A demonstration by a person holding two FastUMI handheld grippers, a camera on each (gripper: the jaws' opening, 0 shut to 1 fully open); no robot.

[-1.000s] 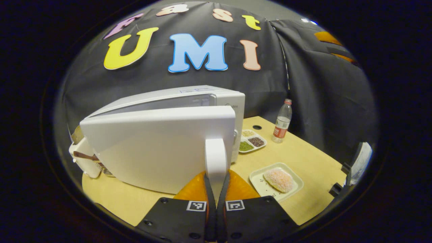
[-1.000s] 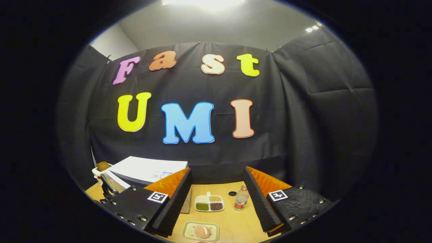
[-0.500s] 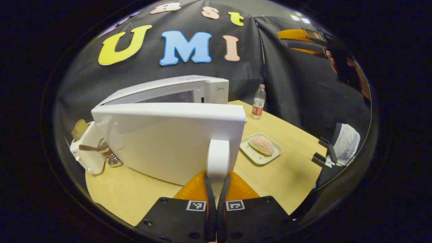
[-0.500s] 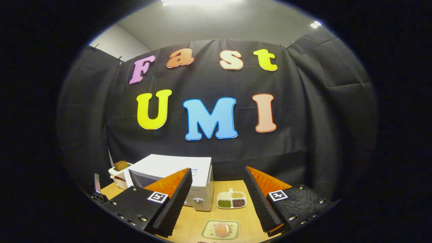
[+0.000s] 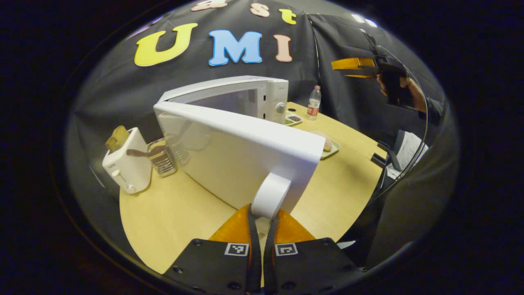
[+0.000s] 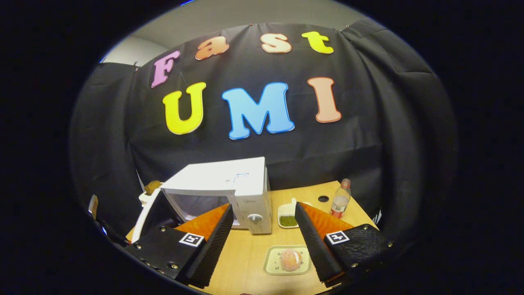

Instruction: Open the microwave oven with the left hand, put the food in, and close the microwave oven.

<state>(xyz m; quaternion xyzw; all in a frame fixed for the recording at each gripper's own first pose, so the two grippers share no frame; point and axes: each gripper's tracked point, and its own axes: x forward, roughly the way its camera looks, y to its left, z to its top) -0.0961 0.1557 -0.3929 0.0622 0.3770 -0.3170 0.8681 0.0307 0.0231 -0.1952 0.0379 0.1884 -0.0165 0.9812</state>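
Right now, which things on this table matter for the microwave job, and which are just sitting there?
For the job: microwave, its door, door handle, food on its tray, left gripper.
Just sitting: toaster, bottle, divided dish.

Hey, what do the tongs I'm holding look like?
Left tongs and right tongs: wedge-shaped fingers, ridged inner faces, a square black-and-white marker on each. A thin dark cable trails from the right one, held by a dark-sleeved hand.

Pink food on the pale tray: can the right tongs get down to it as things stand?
Probably yes: the right tongs hang open above the pink food on its pale rectangular tray, with bare wooden table around it and nothing between.
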